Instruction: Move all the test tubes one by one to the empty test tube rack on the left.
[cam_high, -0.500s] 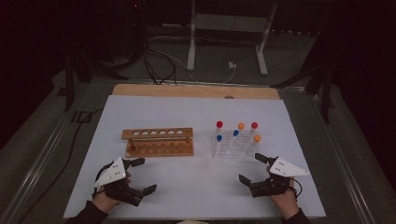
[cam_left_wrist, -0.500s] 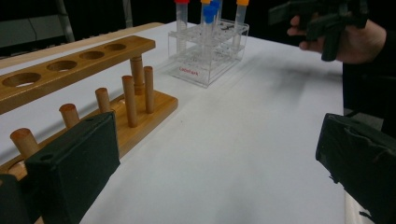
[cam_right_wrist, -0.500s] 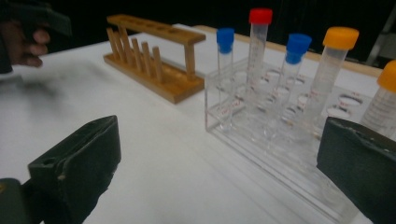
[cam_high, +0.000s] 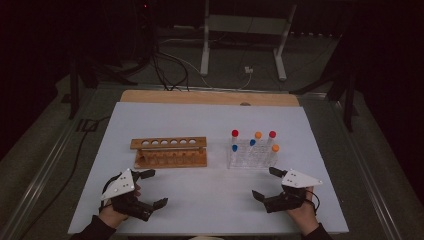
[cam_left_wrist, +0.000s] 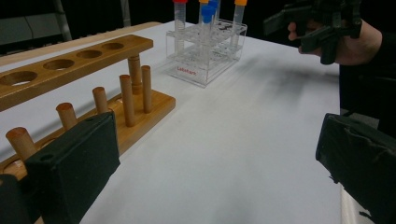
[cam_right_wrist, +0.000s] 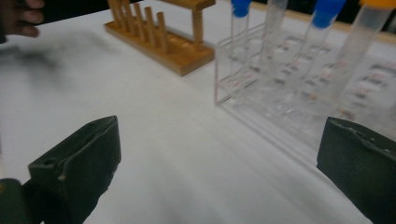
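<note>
Both grippers idle, jaws spread wide, nothing between them. Left gripper (cam_high: 150, 189) sits at the near-left of the white mat (cam_high: 200, 125), just near of the wooden rack (cam_high: 169, 152). Right gripper (cam_high: 266, 183) sits near-right, just near of the clear plastic rack (cam_high: 251, 156).

Clear rack holds six capped tubes, all upright: red (cam_high: 235, 134), orange (cam_high: 258, 135) and red (cam_high: 272, 134) in the far row, blue (cam_high: 234, 148), blue (cam_high: 252, 142) and orange (cam_high: 275, 148) nearer. Wooden rack has a row of empty holes on top and a row of pegs along its base, no tubes in it.

Likely step: right gripper goes for a tube, probably to shift it across to the wooden rack. That is a judgement, not seen.

How to do it well:
- Take a near-row tube first, the orange-capped one at the right end is closest to the right gripper and least boxed in.
- Come in level, one jaw each side of the tube, grip below the cap on the clear wall, not on the cap.
- Close gently; tubes look smooth and could slip or tilt.
- Lift straight up until clear of the rack, otherwise the light plastic rack may lift or drag with it.
- Left gripper could steady the wooden rack when a tube goes in a hole.

In the right gripper view the tubes stand close ahead, between the jaws' line and slightly right.
</note>
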